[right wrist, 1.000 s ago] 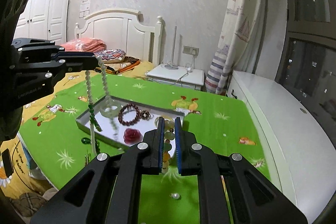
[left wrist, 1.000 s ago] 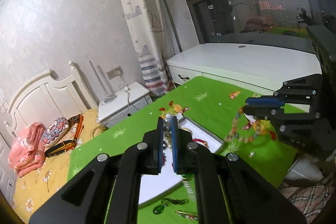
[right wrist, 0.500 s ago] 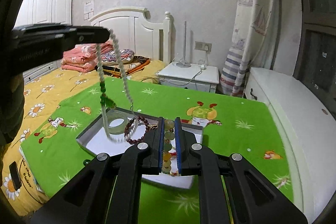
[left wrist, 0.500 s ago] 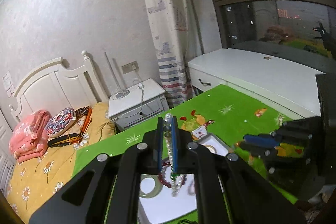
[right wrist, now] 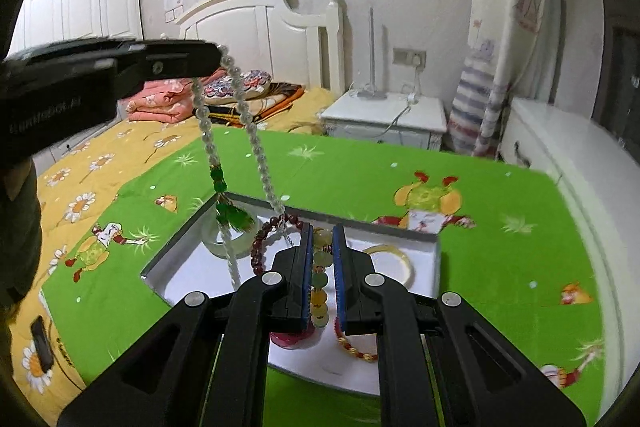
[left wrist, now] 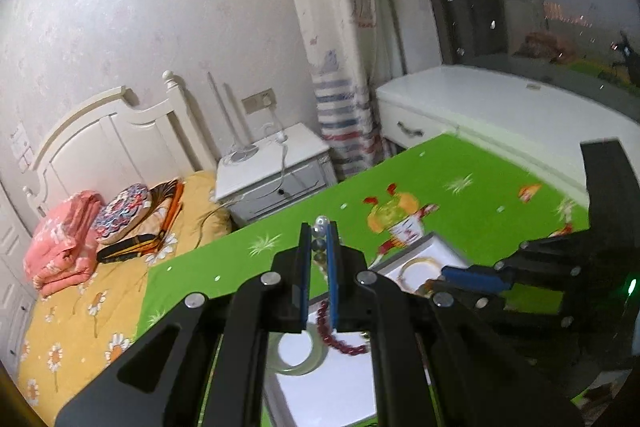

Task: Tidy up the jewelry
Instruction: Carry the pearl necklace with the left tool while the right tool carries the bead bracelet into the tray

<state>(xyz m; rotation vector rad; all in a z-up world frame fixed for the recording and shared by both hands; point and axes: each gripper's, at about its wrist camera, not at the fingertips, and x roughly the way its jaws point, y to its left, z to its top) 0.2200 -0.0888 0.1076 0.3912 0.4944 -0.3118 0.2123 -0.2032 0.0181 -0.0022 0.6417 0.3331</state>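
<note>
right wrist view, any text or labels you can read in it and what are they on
No text can be read for certain.
Grey lettering on the side of the left gripper: blurred, not legible.
Paper sheets on the wall beside the headboard: print too small.
Dark flat object on the yellow bedspread, with markings next to it: too small.

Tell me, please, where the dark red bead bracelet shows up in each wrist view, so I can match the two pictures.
Left wrist: the red bracelet lies low at centre, just beyond the left gripper, partly hidden by its fingers.
Right wrist: the same bracelet sits left of centre, just left of the right gripper.
Shared landmark: the pale green bangle, beside the bracelet in the white tray.
</note>
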